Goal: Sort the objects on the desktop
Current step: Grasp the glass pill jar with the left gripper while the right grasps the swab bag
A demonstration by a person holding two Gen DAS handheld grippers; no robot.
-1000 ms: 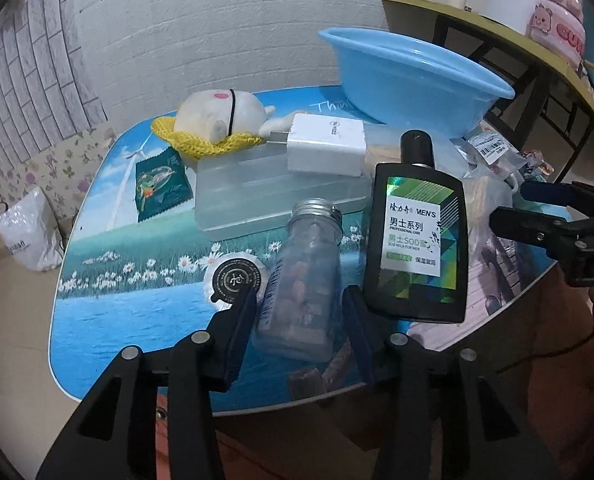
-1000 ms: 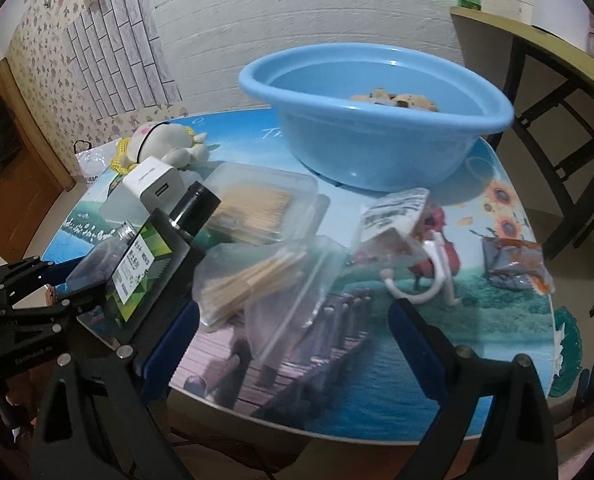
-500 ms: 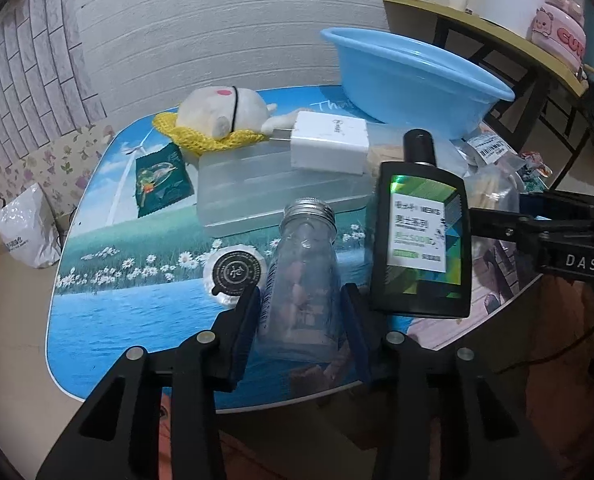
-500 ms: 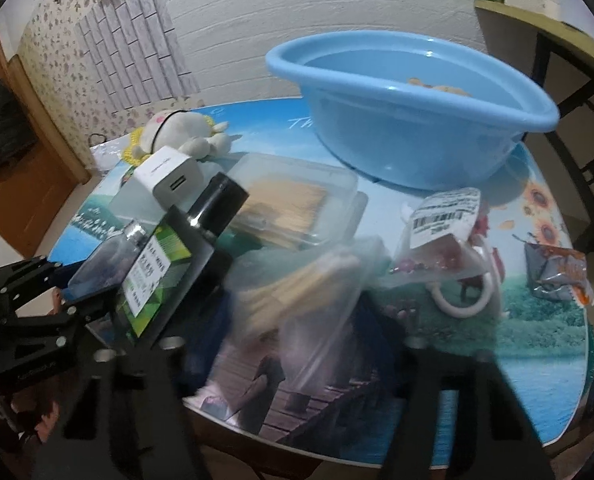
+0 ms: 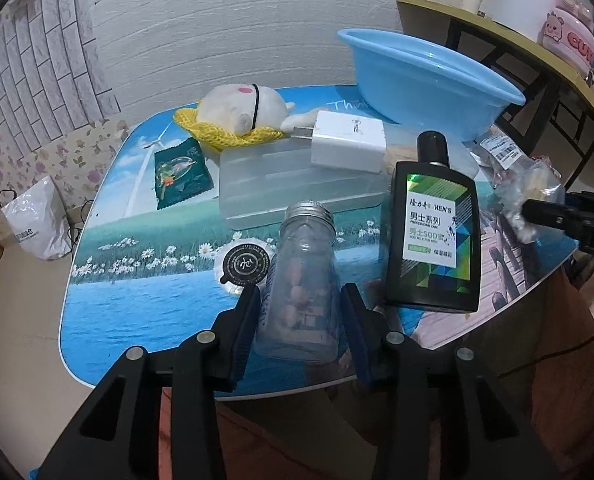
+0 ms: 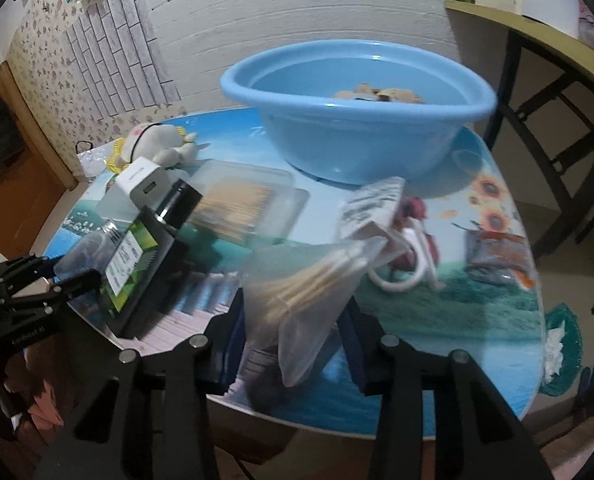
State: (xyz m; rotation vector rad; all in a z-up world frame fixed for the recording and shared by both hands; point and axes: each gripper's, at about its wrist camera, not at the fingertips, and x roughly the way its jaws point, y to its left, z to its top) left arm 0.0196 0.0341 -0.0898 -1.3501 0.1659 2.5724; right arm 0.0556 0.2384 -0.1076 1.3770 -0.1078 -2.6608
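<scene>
Low table (image 5: 109, 320) with landscape print, white brick-pattern wall behind. One blue basin (image 6: 357, 128) at rear. Left gripper (image 5: 300, 316) clamps one glass jar (image 5: 302, 292) near front edge; right gripper (image 6: 293, 328) pinches one swab bag (image 6: 309, 280) before basin.

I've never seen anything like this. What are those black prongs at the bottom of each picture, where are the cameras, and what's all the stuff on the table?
The prongs are two-finger grippers a person holds, one in each hand; no robot is involved. Each carries a wide-angle camera looking along its fingers, which bends the scene.

In the left camera's picture, the left gripper has closed around a clear jar with a metal cap. Beside it stands a black bottle. Behind lie a clear plastic box, a white charger, a plush toy and a green packet.

In the right camera's picture, the right gripper grips a clear bag of cotton swabs. Beyond sits a blue basin on the picture-printed table.
</scene>
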